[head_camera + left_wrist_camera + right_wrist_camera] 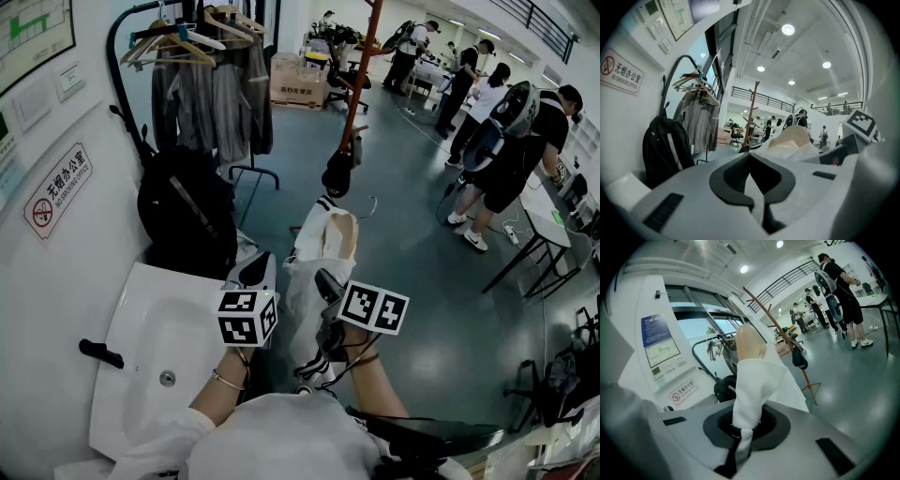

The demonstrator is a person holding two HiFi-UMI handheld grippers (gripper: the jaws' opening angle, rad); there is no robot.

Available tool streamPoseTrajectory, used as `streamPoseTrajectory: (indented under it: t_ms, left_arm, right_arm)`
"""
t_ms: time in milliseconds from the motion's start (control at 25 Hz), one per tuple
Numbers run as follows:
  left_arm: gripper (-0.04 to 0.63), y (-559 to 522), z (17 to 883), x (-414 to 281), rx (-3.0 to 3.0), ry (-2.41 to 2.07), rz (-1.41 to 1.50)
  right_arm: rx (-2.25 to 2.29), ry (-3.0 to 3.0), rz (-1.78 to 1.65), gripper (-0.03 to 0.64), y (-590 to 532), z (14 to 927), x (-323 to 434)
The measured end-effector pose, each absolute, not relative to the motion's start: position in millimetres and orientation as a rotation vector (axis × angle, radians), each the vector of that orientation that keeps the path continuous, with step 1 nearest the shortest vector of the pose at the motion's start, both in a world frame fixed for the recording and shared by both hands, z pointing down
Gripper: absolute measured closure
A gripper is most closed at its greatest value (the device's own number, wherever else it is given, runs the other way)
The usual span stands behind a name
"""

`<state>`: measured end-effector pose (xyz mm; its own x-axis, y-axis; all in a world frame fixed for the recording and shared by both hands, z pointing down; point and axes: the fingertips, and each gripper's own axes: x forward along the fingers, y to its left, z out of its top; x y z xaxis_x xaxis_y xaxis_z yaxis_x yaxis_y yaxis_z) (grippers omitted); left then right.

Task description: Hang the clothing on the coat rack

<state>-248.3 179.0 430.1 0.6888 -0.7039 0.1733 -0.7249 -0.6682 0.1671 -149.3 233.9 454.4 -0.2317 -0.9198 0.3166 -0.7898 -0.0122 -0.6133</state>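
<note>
Ahead of the person, a white garment point(314, 272) with dark striped trim is hanging bunched over a pale wooden hanger point(343, 236). The right gripper point(740, 439) is pinching a fold of its cloth between closed jaws, while the left gripper point(750, 164) is sitting just beside it with jaws together on nothing. Beneath and beyond, a glossy grey-green floor point(394, 234) is spreading through a large hall, where a reddish wooden coat rack point(357, 84) is standing apart from the garment and carrying a black cap point(337, 173).
</note>
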Motion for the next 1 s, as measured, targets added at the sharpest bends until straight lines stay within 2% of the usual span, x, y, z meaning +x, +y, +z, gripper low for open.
streamPoseTrajectory:
  t_ms: [1000]
  left_arm:
    - [0.588, 170.1, 434.4, -214.5, 2.626, -1.189, 0.115]
  right_arm:
    - [-1.766, 2.162, -1.102, 0.588, 224.6, 450.6, -116.5]
